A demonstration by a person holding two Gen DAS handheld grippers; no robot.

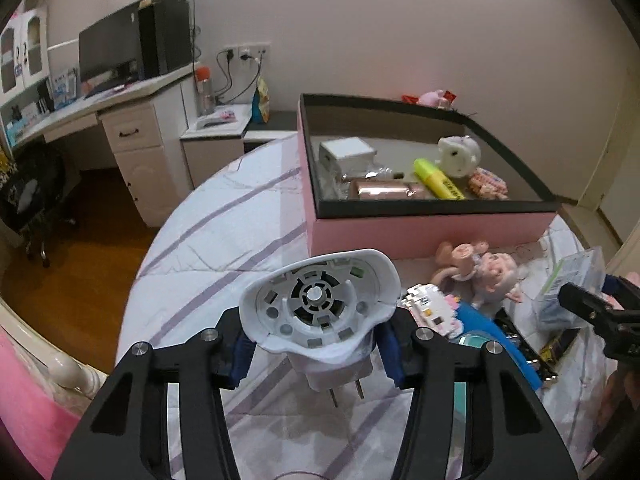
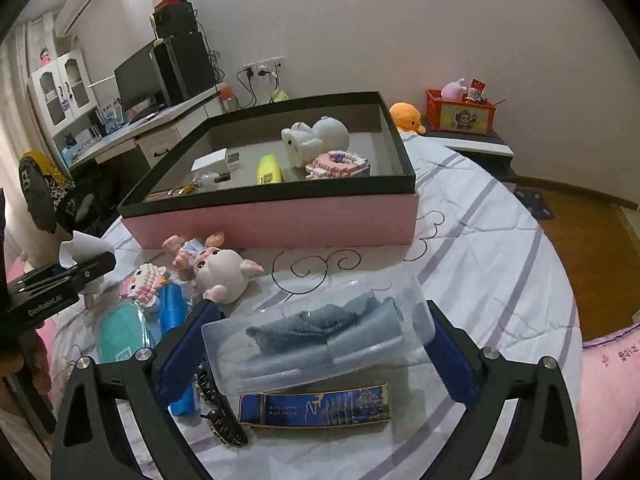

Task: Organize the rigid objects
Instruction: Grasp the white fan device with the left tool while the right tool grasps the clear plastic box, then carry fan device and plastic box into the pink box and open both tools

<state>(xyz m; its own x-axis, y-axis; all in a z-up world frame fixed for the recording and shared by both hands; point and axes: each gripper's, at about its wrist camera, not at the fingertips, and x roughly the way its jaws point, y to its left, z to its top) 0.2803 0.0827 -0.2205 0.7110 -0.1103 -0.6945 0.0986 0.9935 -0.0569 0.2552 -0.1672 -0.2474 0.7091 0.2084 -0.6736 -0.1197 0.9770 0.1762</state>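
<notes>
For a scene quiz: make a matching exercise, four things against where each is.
Things:
1. white plug
2. clear case
3. highlighter
4. pig doll

Places:
A. in the pink box
B. in the left gripper
C. on the bed in front of the box
D. in the right gripper

Pairs: 1-B, 2-D, 3-A, 4-C
</notes>
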